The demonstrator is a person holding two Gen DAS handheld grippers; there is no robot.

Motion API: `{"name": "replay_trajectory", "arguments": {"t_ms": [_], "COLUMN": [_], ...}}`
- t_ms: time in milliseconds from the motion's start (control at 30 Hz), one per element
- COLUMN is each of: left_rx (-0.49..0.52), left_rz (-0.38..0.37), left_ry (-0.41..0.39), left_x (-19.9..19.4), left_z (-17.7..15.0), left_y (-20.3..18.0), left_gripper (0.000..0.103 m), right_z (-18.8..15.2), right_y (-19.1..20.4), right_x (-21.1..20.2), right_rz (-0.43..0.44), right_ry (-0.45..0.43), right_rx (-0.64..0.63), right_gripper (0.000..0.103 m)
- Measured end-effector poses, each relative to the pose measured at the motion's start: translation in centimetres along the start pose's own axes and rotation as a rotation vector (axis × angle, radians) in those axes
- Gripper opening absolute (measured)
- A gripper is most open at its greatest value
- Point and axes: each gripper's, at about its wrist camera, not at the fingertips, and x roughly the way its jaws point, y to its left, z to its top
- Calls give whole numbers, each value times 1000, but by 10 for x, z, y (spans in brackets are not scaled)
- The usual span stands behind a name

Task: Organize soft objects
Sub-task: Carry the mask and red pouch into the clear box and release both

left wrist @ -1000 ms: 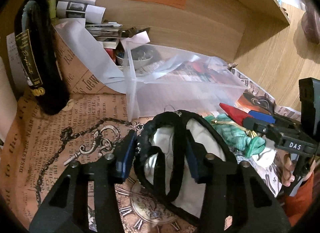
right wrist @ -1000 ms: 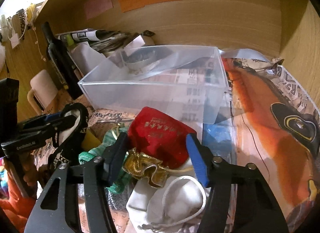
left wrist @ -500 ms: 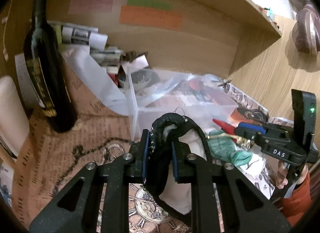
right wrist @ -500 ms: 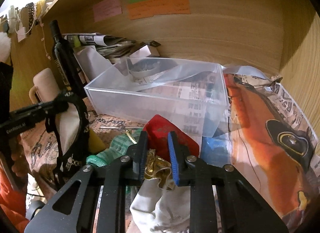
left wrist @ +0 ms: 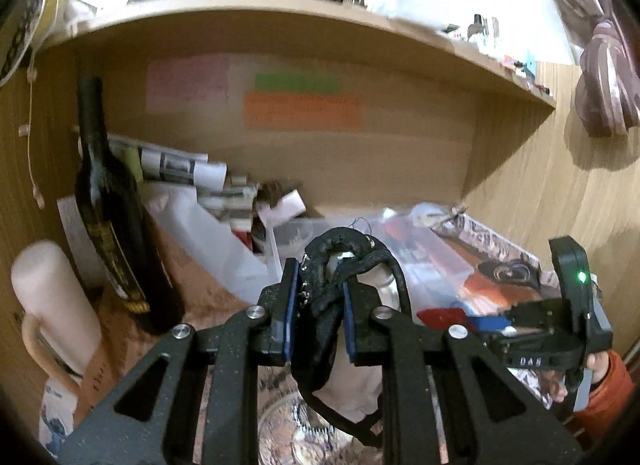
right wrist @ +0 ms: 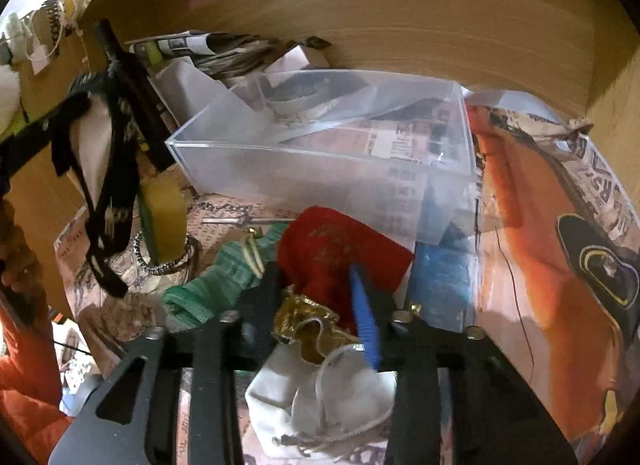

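Observation:
My left gripper [left wrist: 318,315] is shut on a black-and-white pouch [left wrist: 332,265] and holds it up in the air; the pouch hangs at the left of the right wrist view [right wrist: 96,169]. My right gripper [right wrist: 320,297] is shut on a red pouch with a gold top [right wrist: 336,253], near the front wall of a clear plastic box [right wrist: 320,169]. The box also shows behind the left gripper [left wrist: 424,253]. A green pouch [right wrist: 216,281] and a white drawstring pouch [right wrist: 320,409] lie on the table by the right gripper.
A dark wine bottle [left wrist: 112,225] stands at the left beside a white mug [left wrist: 48,305]. Rolled papers and clutter [left wrist: 192,173] fill the back of the shelf. A yellow sponge [right wrist: 164,209] and a metal bracelet [right wrist: 168,261] lie on printed paper.
Both grippers went from open to shut, the left on the black-and-white pouch, the right on the red pouch. The left gripper has since lifted its pouch well above the table.

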Motion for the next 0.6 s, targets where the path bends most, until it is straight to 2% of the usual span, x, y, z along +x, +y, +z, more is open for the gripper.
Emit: {"name": "replay_trajectory", "arguments": {"t_ms": [133,300,367,467,600], "left_rx": [30,61,56,39,32], "left_rz": [27,36,12,-68,-143], "left_ry": [-40,-68,-59,-21,51], "left_x": [3,11,15,23,38], "left_z": [14,31,34,35,24], "left_y": [-5,-11,-12,-13,-23], "left_gripper": [19,19,19,19,19], "right_z": [2,12,17,27,42], "right_y": [6,5,4,6,12], "right_x": [-7,-30,-38,-48,-56], "right_rz": [-15,-15,-16,-11,7], "right_ry": [-30,-113,-148,-197,-248], "right_rx": [-28,-29,-28,-32,-57], "right_gripper": [19,18,18,18,18]}}
